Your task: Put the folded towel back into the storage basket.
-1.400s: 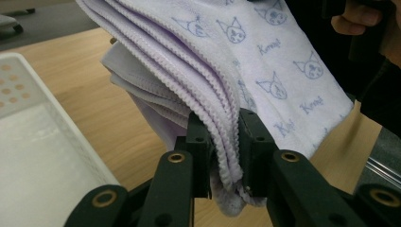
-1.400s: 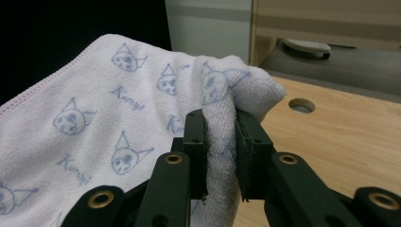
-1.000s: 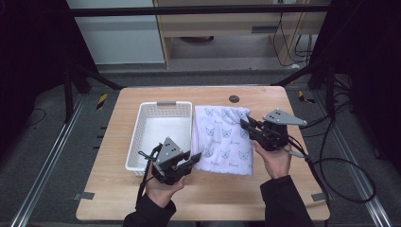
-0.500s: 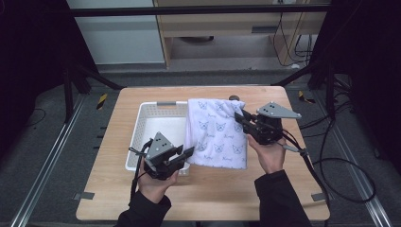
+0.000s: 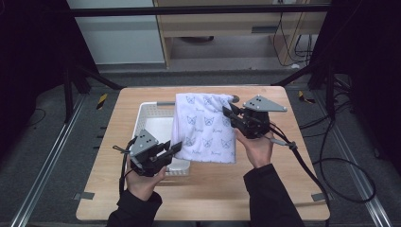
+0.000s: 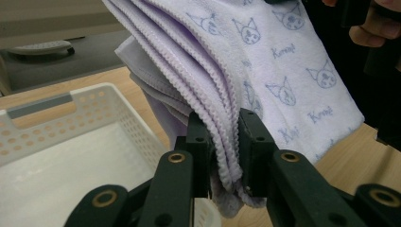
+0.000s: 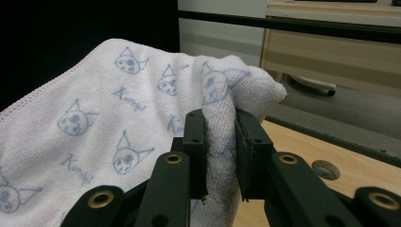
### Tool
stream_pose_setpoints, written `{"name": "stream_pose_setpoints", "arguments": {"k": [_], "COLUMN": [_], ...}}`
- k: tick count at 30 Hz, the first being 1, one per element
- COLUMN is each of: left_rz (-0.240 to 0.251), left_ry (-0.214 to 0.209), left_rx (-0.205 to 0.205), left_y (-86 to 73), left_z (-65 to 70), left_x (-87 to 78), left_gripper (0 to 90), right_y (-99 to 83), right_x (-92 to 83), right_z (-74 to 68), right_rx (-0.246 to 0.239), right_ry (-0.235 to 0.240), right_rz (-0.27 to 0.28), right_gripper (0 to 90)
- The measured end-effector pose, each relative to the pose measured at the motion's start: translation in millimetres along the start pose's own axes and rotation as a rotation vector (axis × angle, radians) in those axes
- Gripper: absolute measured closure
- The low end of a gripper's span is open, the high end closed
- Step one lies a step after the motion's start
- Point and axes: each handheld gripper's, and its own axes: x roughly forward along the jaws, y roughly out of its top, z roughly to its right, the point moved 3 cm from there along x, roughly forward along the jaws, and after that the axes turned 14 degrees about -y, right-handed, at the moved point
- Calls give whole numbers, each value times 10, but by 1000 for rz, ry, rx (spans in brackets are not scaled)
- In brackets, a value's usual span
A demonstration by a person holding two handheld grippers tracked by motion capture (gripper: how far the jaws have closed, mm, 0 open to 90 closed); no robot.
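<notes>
While both grippers clamp the folded towel (image 5: 204,125) and hold it above the counter (image 5: 283,189), the near left gripper (image 5: 172,147) pinches its near corner and the far right gripper (image 5: 228,112) its far edge; next it likely goes left, down into the white basket (image 5: 144,113). Its cat-face print reads roughly "Kuromi".

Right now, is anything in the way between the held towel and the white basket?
Nothing visible. The cat-print towel hangs from both grippers, left and right, partly over the white basket, whose visible part holds nothing.
</notes>
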Motion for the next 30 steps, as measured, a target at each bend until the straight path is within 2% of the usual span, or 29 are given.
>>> {"name": "stream_pose_setpoints", "arguments": {"k": [19,30], "left_rz": [21,43], "left_ry": [69,109], "left_rx": [-29,-52], "left_y": [-74,-128], "left_z": [-238,-401], "left_x": [-264,-491], "left_gripper": [758,758], "right_y": [88,187], "right_x": [279,450], "right_z": [-330,-582], "right_rx": [-4,-38], "right_ry": [51,74], "right_rz": [6,10], "right_gripper": [766,766]}}
